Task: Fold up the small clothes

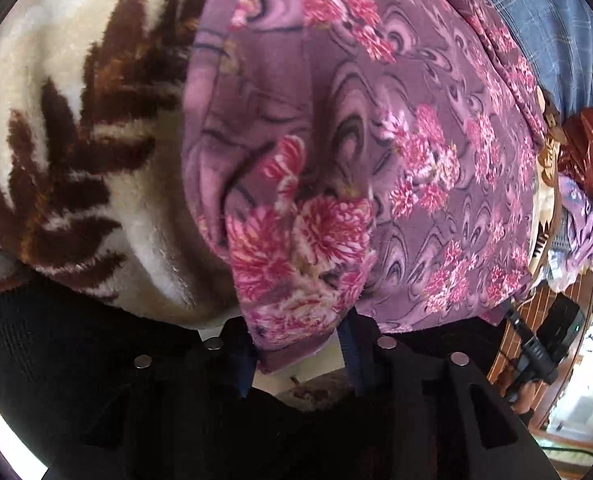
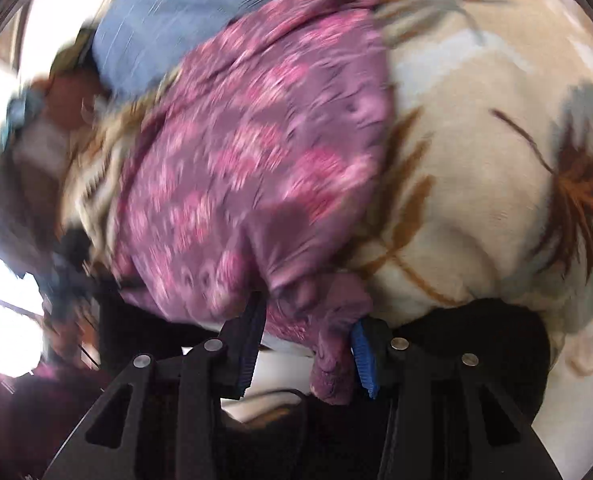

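The left gripper is standing nearest the lens, its fingers apart with a corner of the purple floral cloth lying between them, unclamped. Ahead of it, the cloth is spreading over the cream blanket, which is lying to the left and beneath.

The right gripper is likewise standing with fingers apart; a bunched corner of the cloth is hanging between them against the right-hand pad. The right wrist view is blurring.

Judgement: folding is only beginning. The cloth is lying rumpled, with no clean fold visible. Gripping both corners, folding and flattening remain.
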Tool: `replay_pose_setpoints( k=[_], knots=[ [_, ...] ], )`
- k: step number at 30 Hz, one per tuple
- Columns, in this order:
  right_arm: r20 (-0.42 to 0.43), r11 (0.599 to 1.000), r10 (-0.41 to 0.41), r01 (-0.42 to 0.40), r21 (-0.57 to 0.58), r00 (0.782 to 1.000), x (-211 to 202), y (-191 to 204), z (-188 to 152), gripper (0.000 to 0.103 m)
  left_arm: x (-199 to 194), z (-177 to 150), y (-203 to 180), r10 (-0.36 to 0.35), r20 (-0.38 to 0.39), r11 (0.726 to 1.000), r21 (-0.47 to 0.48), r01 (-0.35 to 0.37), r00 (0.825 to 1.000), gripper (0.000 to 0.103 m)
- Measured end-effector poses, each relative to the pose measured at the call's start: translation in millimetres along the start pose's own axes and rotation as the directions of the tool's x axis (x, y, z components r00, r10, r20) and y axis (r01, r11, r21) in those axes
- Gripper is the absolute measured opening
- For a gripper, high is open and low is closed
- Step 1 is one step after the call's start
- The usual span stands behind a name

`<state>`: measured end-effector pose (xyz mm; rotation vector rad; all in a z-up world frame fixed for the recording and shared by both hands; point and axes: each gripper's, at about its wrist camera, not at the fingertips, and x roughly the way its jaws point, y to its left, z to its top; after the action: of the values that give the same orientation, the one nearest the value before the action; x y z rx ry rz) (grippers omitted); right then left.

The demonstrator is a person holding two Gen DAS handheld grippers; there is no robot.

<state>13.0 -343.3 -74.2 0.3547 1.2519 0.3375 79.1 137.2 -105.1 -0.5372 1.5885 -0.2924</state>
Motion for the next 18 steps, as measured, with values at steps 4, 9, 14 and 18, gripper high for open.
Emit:
replay_pose_setpoints(
  k=[4, 9, 14, 18],
  knots=[
    [0.023, 0.997, -0.029, 0.030, -0.075, 0.999, -10.3, 8.6, -1.8, 0.004, -9.7, -4.8, -3.6, -0.015, 0.039, 0.999, 0.034, 0.013, 0.999, 0.011],
    [0.157, 0.975, 0.223, -0.221, -0.033, 0.962, -63.4, 14.8, -2.0, 0.004, -57.0, -23.1, -20.4, -0.165, 0.139, 0.983, 0.105, 0.151, 0.976, 0.010],
    [0.327, 0.900, 0.408, -0.435, 0.012, 0.852, -89.9, 13.3, 22.3, 0.004, -106.1, -16.7, -47.8, -0.297, 0.267, 0.948, 0.199, 0.249, 0.917, 0.010],
    [0.419, 0.842, 0.465, -0.535, 0.062, 0.780, -80.5, 6.4, 58.5, 0.004, -116.7, 14.9, -50.6, -0.293, 0.306, 0.949, 0.209, 0.237, 0.906, 0.010]
  ],
)
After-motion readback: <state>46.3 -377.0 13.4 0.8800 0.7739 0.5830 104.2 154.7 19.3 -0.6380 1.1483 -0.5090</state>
